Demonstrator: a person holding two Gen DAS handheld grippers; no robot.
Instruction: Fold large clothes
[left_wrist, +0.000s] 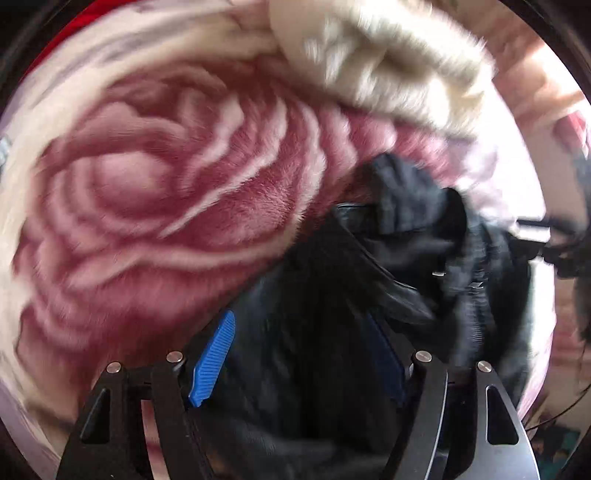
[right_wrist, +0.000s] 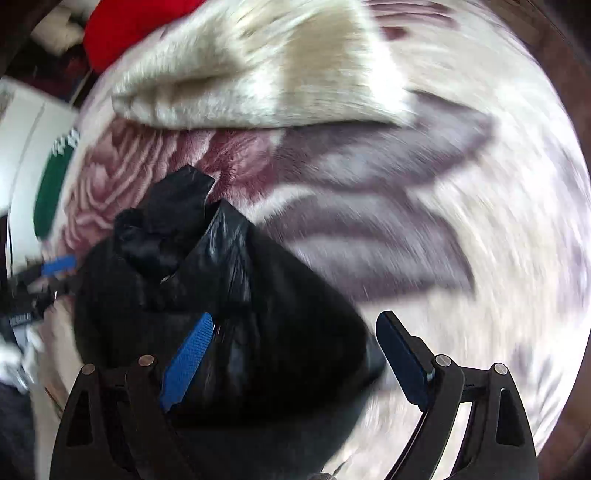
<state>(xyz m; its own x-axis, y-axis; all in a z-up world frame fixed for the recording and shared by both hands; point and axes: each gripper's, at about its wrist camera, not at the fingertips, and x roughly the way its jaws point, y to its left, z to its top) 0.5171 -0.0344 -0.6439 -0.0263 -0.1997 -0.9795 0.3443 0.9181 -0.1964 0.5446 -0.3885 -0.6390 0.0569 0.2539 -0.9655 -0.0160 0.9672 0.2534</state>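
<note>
- Black jacket (right_wrist: 229, 295) lies bunched in a dark heap on a plush blanket (left_wrist: 155, 206) printed with a big pink rose; whether the blanket covers a bed cannot be told. A cream fuzzy garment (right_wrist: 258, 74) sits just beyond it.
- Left hand-held gripper (left_wrist: 299, 354): jaws apart, hovering over the dark cloth; fabric shows between the blue pads, but they do not look pressed on it, so it appears to hold nothing.
- Right hand-held gripper (right_wrist: 295, 358): jaws spread wide, one pad over the jacket's edge, the other over bare blanket; nothing gripped.
- Risk: the jacket is crumpled, so a pinch here would likely catch several layers at once and drag the heap instead of opening it flat.
- Risk: a low grab could snag the blanket pile along with the jacket.
- Both views are blurred, so seams and collar are hard to pick out.
</note>
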